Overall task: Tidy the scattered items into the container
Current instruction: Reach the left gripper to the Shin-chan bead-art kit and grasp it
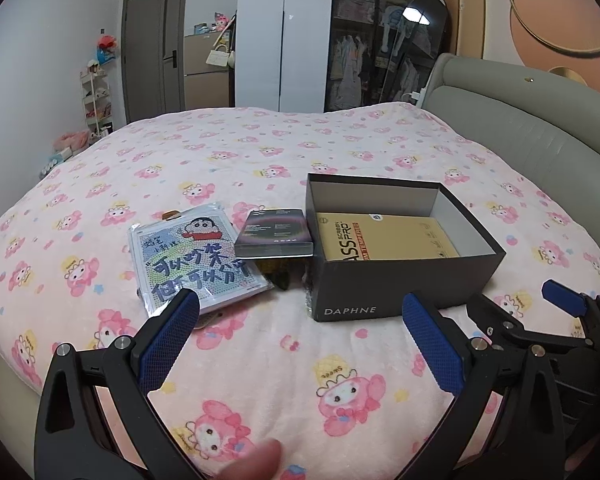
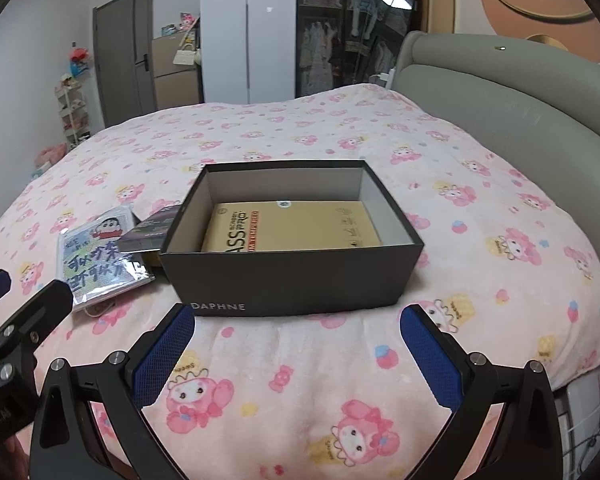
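Box (image 2: 292,276) is sitting open; both grippers, left (image 1: 300,334) and right (image 2: 296,340), are hovering spread, empty. Advise approaching small dark packet (image 1: 274,234) edge-on, pinching firmly.

We're low over the bed (image 1: 260,152) on both wrist cameras, facing the wardrobe, sharing the nearby box (image 2: 292,280).

The dark box (image 1: 400,280) carries "DAPHNE" in pale letters on its near wall. The yellow packet (image 1: 384,236) inside it reads "SCREEN PRO" beside large letters "ASS". The cartoon packet (image 1: 196,256) bears handwritten-style Chinese characters, possibly "可以吵架".
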A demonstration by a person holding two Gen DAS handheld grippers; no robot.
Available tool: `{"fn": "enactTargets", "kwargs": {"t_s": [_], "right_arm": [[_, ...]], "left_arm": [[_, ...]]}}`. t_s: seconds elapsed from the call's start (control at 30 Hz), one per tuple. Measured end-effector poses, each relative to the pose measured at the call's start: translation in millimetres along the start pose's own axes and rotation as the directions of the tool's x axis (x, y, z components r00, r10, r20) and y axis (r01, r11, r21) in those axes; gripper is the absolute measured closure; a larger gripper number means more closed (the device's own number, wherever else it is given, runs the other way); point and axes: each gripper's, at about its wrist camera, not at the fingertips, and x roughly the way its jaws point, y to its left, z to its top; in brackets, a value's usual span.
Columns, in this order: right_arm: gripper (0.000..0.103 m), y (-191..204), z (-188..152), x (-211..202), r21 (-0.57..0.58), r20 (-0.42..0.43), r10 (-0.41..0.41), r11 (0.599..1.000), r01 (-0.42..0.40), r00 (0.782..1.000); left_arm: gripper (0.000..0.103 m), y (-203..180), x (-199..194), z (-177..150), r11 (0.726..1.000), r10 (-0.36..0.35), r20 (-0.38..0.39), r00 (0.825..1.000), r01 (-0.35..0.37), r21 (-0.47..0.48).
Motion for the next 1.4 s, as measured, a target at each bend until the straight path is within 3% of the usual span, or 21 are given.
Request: {"fn": "enactTargets", "kwargs": {"t_s": [0.13, 0.23, 0.53, 0.7, 0.97, 1.03, 1.1, 1.13, 1.17, 1.3, 1.37, 1.4], "right_arm": [[0.000, -3.0, 0.5, 6.1, 0.009, -0.024, 0.039, 0.999, -0.038, 0.999], [0.000, 15.5, -2.2, 17.8, -0.057, -0.030, 0.063, 0.996, -0.065, 0.998], [0.001, 47.9, 11.0, 41.4, -0.148, -0.044, 0.101, 0.983, -0.107, 0.994], [0.026, 77.9, 21.6, 69.4, -0.149, -0.115, 0.176, 0.970, -0.192, 0.978], [0.028, 144.2, 25.6, 107.1, -0.231, -0.155, 0.250, 0.931, -0.282, 0.956], [0.030, 156.6, 23.2, 114.1, -0.242, -0.162, 0.250, 0.928, -0.284, 0.955], [0.035, 165.6, 21.2, 121.1, -0.251, -0.173, 0.256, 0.922, -0.294, 0.951], [0.049, 168.1, 20.5, 122.3, -0.256, -0.188, 0.275, 0.913, -0.317, 0.943], [0.052, 173.3, 19.3, 123.9, -0.265, -0.215, 0.276, 0.906, -0.328, 0.937], [0.052, 190.4, 17.0, 109.6, -0.326, -0.172, 0.300, 0.882, -0.342, 0.938], [0.052, 198.2, 17.0, 118.1, -0.343, -0.195, 0.291, 0.874, -0.343, 0.937], [0.052, 199.2, 18.1, 125.8, -0.316, -0.223, 0.309, 0.874, -0.369, 0.924]], "left_arm": [[0.001, 4.5, 2.4, -5.0, 1.000, -0.019, -0.006, 1.000, 0.019, -0.022], [0.001, 16.9, 12.6, -9.2, 0.999, -0.018, -0.021, 1.000, 0.017, -0.043], [0.001, 78.6, 63.6, -18.5, 0.988, -0.009, -0.119, 0.993, -0.009, -0.151], [0.001, 113.1, 92.9, -22.3, 0.977, -0.007, -0.176, 0.984, -0.030, -0.210], [0.002, 175.9, 142.4, -37.7, 0.933, -0.012, -0.272, 0.962, -0.087, -0.349], [0.009, 187.3, 150.1, -48.4, 0.917, -0.031, -0.285, 0.958, -0.086, -0.389], [0.030, 196.7, 156.2, -57.2, 0.904, -0.039, -0.296, 0.955, -0.093, -0.418], [0.031, 201.1, 157.4, -60.2, 0.897, -0.041, -0.294, 0.955, -0.094, -0.432], [0.032, 205.1, 158.2, -62.6, 0.890, -0.045, -0.291, 0.956, -0.094, -0.446], [0.037, 209.1, 156.2, -63.4, 0.881, -0.065, -0.264, 0.962, -0.069, -0.468], [0.039, 205.1, 156.4, -62.9, 0.892, -0.061, -0.269, 0.961, -0.068, -0.447], [0.039, 203.1, 156.5, -62.4, 0.898, -0.060, -0.270, 0.961, -0.066, -0.436]]}}
